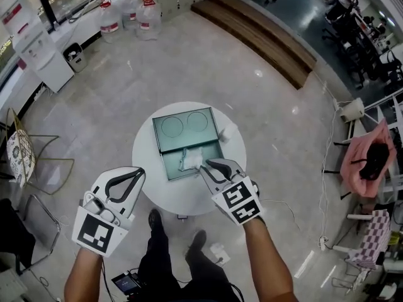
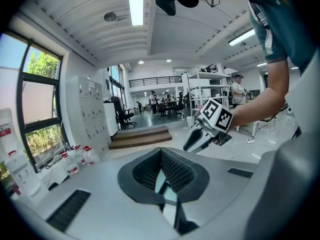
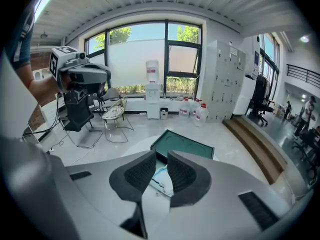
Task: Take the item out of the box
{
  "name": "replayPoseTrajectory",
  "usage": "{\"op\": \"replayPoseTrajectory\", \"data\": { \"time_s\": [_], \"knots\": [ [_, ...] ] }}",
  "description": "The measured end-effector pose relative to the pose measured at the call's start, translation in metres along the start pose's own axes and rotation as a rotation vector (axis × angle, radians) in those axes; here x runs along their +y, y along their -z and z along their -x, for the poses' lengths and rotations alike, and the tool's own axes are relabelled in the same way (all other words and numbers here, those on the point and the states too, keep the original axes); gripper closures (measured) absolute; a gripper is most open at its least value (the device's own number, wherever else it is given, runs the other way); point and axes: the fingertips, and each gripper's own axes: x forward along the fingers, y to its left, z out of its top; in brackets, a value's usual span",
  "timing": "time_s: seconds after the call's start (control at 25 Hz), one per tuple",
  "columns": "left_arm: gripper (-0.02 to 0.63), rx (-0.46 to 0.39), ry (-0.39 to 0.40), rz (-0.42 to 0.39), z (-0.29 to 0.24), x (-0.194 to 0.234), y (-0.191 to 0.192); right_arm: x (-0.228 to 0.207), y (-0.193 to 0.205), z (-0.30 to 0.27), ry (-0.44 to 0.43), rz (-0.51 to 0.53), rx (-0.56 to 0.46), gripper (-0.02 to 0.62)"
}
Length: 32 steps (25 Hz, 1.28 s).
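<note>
- There is one round white table (image 1: 157,190), and on it stands one green box (image 1: 169,170), open.
- The box has one lid (image 1: 189,129), which lies flat behind the base. The lid has two round hollows, side by side.
- One white item (image 1: 189,159) lies inside the base of the box, at its front part. It looks like soft wrapped material.
- Three large water bottles (image 1: 148,17) stand on the floor, far behind the table.
- Two grippers are in view, one in each hand, and each carries one marker cube.
- The left gripper (image 1: 140,172) is at the table's left front edge, well apart from the box. Its bare forearm comes up from the lower edge of the head view. The jaw tips meet and nothing is between them.
- The right gripper (image 1: 206,165) is tilted down over the front of the box, with its forearm stretched toward the table. Its jaws stand a little apart with only a narrow gap and grip nothing. The white item shows through this gap, just below the tips; I cannot tell if they touch it.
</note>
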Motion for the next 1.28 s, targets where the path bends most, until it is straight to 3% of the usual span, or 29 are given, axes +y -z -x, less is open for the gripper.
{"op": "replayPoseTrajectory", "data": {
  "time_s": [0.64, 1.28],
  "knots": [
    [0.586, 0.065, 0.04, 0.033, -0.047, 0.028, 0.099, -0.014, 0.092, -0.141, -0.081, -0.01, 0.207, 0.396],
    [0.587, 0.091, 0.024, 0.114, -0.06, 0.052, 0.157, -0.012, 0.145, -0.227, -0.144, 0.08, 0.431, 0.39]
  ]
}}
